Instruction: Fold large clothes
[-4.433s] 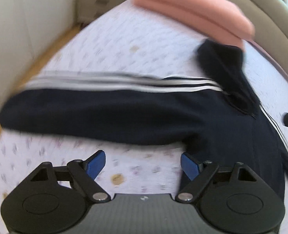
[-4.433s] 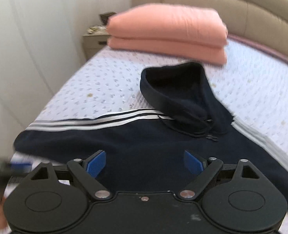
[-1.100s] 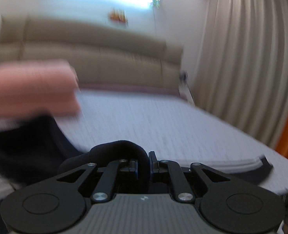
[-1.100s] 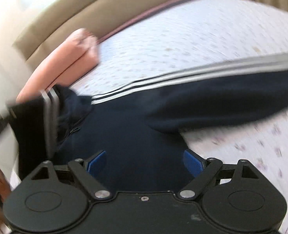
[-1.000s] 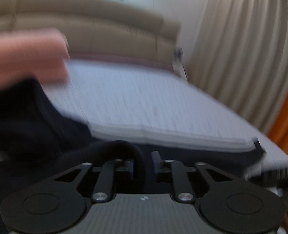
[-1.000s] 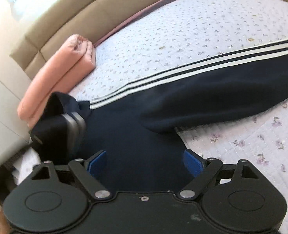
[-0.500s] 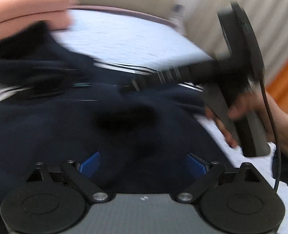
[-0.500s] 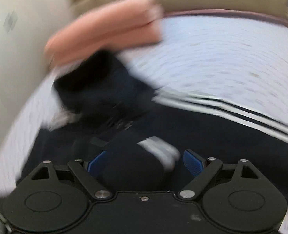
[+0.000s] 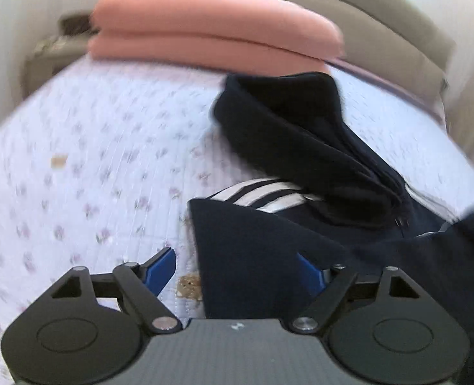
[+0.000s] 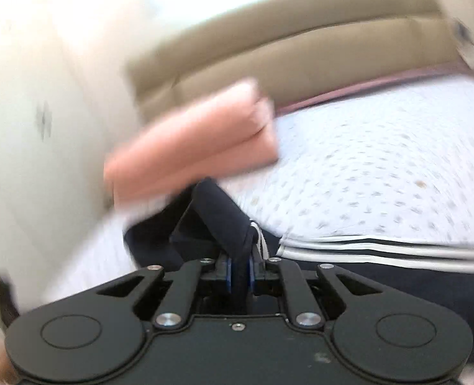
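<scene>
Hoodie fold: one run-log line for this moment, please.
hoodie: on bed | left gripper: closing, unclamped | right gripper: closing on sleeve

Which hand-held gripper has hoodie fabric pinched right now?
The right hand-held gripper: its blue pads are closing on a fold of the navy hoodie. The left hand-held gripper gapes, pads clear.

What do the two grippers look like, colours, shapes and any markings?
Both grippers are black, with two round discs at the back and angled linkage bars joined by silver screws. The left gripper has blue finger pads and a grey ribbed centre plate bearing a small white mark. The right gripper has blue pads too, and a smooth black plate.
</scene>
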Demonstrator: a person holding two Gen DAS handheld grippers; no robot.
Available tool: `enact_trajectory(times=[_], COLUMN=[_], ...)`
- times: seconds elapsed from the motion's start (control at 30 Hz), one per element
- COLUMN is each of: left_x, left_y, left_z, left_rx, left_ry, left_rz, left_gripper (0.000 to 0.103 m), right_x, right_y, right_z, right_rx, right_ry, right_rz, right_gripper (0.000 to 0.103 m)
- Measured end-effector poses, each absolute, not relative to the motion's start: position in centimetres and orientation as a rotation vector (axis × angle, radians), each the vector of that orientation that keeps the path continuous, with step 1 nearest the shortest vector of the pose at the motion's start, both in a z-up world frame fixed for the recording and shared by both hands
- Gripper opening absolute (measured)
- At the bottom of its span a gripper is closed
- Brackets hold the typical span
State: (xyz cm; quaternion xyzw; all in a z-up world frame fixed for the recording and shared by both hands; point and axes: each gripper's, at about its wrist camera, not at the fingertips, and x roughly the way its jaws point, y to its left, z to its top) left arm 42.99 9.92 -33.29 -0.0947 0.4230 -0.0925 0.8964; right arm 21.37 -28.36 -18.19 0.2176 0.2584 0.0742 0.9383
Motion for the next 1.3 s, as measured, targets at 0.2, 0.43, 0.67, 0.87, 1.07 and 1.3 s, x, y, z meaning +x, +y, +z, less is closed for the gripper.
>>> enact_trajectory(times=[0.2,0.43,0.67,0.87,1.07,1.3], left_x=[44.2,44.6,41.7,43.9,39.7,35.7], left_y=[11.3,10.5,8.7,9.2,9.4,8.5], left_z=[-35.7,-34.9,-31.8,-34.4,-30.7,-33.7], left_rx=[-0.326,-0.325,-0.198,-0.190,-0.204,-0.180], left_ry=[0.808,0.764,0.486,0.665,0.664,0.980], left_rz=[-0.158,-0.255,-0.127,-0.091,-0.203,-0.241], left_gripper=[0.085,0.019,0.010,0.031,0.100,0.076], right_x=[20.5,21.4,22.1,26.2,22.8,22.1], right_y=[-37.5,-37.4,-33.9,-34.6,-33.8,-28.7], right_z=[-27.9,-29.9,-25.6,-28.9,-25.3,-28.0], right_rx=[0.843,0.778,0.514,0.438,0.444,-0.007], right_ry=[0.772,0.803,0.651,0.890,0.818,1.128], right_rz=[0.023,0.006,-0.045,-0.074,-0.036,-0.042], right_gripper=[0.081,0.088,0.007,0.052,0.103,0.103])
